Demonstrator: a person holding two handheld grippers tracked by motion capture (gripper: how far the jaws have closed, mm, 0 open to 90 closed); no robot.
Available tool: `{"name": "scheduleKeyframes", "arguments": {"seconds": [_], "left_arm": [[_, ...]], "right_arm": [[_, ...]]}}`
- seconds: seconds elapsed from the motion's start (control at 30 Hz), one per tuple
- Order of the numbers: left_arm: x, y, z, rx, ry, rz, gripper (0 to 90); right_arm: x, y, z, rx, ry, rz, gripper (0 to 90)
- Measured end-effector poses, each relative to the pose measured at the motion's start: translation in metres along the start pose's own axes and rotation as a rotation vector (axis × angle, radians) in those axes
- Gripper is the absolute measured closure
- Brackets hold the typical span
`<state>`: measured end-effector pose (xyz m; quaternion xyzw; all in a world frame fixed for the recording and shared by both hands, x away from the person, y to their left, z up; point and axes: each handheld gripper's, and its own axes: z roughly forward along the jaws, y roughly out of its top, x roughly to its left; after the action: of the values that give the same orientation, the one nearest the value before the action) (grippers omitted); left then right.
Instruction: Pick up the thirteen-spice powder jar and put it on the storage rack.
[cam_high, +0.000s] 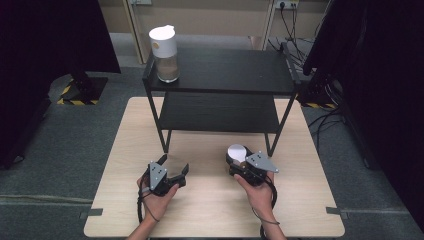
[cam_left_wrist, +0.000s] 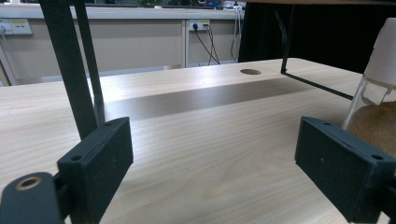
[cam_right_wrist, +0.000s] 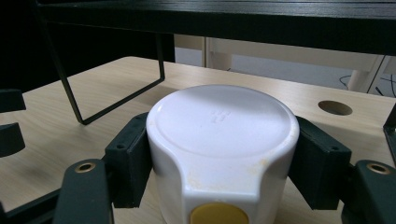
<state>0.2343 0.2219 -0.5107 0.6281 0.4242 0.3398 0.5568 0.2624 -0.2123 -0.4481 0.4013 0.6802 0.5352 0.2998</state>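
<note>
I stand at a pale wooden desk (cam_high: 210, 210) with a black two-tier shelf (cam_high: 225, 75) set at its far side. My right hand-held gripper (cam_high: 239, 161) is closed on the white lid of a jar (cam_right_wrist: 223, 140), its two black jaws pressing the lid's sides; the jar stands on the desk just in front of the shelf's right front leg. The left gripper view shows its clear body (cam_left_wrist: 373, 116) holding brown granules. My left hand-held gripper (cam_high: 172, 170) rests on the desk nearby, jaws spread wide and holding nothing. A second, matching jar (cam_high: 165, 47) stands on the left end of the top shelf. I judge the step in hand to be gripping the jar before lifting. The next move likely calls for raising it straight, clearing the shelf's edge and keeping it upright.
</note>
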Motion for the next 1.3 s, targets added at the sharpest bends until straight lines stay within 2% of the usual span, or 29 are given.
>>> {"name": "scheduleKeyframes", "arguments": {"seconds": [0.1,0.37,0.87,1.3], "left_arm": [[0.0,0.0,0.0,0.0,0.0,0.0,11.1],[0.0,0.0,0.0,-0.001,0.001,0.002,11.0],[-0.001,0.0,0.0,0.0,0.005,0.004,11.0],[-0.002,0.0,0.0,0.0,0.006,0.006,10.9]], "right_arm": [[-0.001,-0.001,-0.001,-0.005,-0.001,0.01,30.9],[0.001,0.0,-0.016,-0.065,-0.006,0.015,31.0],[-0.005,0.028,-0.052,-0.21,-0.045,0.021,31.1],[-0.006,0.046,-0.062,-0.287,-0.063,0.014,31.2]]}}
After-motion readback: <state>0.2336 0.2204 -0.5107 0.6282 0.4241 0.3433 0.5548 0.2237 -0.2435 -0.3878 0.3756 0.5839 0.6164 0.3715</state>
